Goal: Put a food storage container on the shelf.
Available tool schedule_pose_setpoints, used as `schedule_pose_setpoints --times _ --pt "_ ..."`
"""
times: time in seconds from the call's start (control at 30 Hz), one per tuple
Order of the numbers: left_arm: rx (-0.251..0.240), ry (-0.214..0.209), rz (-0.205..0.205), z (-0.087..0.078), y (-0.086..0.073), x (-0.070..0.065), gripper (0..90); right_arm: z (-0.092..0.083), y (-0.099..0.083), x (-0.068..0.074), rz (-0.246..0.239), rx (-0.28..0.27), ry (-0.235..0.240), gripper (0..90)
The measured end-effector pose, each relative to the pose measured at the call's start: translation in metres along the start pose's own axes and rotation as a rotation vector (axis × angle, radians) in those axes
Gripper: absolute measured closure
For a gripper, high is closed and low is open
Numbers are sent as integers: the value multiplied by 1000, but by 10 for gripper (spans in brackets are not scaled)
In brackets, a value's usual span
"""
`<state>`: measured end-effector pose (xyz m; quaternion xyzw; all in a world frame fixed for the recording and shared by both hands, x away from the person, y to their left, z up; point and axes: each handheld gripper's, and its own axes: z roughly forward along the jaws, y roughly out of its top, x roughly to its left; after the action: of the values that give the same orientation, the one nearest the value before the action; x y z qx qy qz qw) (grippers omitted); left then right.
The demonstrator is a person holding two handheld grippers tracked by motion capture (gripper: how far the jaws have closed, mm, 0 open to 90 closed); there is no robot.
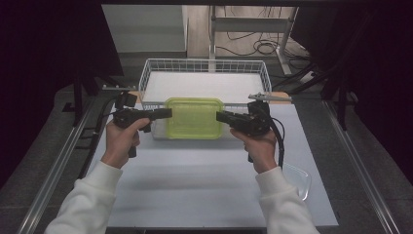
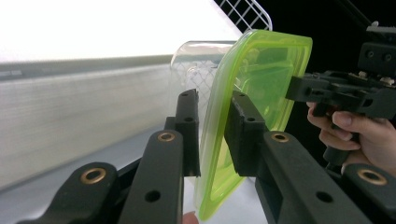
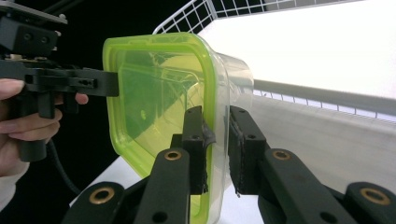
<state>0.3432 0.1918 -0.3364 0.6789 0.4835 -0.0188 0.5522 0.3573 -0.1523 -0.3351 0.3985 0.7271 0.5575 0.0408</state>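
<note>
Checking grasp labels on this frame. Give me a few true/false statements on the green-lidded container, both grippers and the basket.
1. Both grippers clamp the rim of the green-lidded container from opposite ends. True: the left gripper and the right gripper each grip an edge.
2. The lid is off the container. False: the green lid sits on the clear tub.
3. The container is lying inside the wire basket. False: it is held in front of the basket's near wall.
4. A clear lid lies on the table near the person's right sleeve. True.
5. The right gripper hangs open above the table. False: its jaws are shut on the container's rim.
</note>
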Motion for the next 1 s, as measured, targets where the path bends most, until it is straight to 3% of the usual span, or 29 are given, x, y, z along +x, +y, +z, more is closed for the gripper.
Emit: schedule_pose_setpoints --times 0.3,0.67,1.0 --pt "23 -20 -35 8 26 14 761 8 18 -7 33 7 0 767" --pt "34 -49 -67 20 41 18 767 5 41 -15 45 52 -13 766" --pt "42 -26 -81 27 58 22 769 13 56 -28 77 62 -2 766"
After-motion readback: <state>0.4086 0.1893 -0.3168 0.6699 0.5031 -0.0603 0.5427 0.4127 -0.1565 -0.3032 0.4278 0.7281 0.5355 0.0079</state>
